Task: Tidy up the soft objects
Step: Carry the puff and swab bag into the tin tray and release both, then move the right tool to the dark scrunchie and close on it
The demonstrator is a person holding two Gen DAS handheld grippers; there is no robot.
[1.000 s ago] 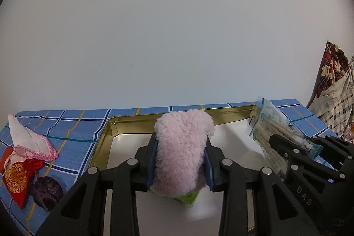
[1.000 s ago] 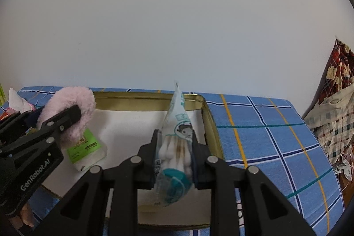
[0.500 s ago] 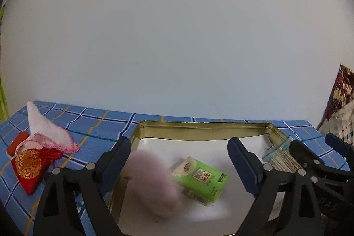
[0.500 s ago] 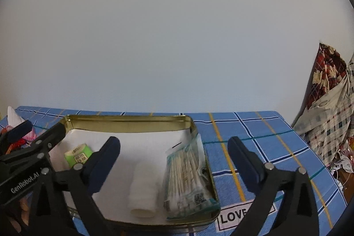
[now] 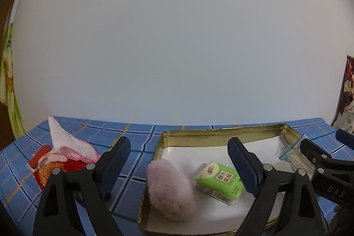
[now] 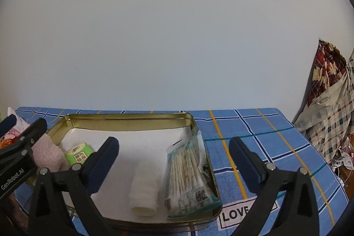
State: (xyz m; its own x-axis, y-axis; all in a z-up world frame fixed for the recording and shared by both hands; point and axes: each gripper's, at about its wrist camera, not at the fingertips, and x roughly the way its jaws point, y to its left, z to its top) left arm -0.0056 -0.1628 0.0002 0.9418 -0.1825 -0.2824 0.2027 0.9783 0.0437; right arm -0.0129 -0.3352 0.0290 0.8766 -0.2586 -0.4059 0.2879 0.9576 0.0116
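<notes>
left wrist view: the left gripper (image 5: 178, 160) has just been opening, and its fingers now stand wide with nothing between them. the fluffy pink pouch (image 5: 169, 189) they pinched a second ago now lies in the gold tin tray (image 5: 221, 136), against its left wall, just beside a glossy green tissue pack (image 5: 219, 180). a red embroidered pouch (image 5: 47, 169) and a white pink-edged cloth (image 5: 66, 145) wait outside on the blue checked bench (image 5: 137, 171), so more sorting seems due.

right wrist view: the right gripper (image 6: 173, 158) has likewise just been opening; its fingers are wide and empty. the crinkly clear bag of cotton swabs (image 6: 188, 176) it held now rests flat along the tray's right wall, near a white ribbed roll (image 6: 143, 191).
</notes>
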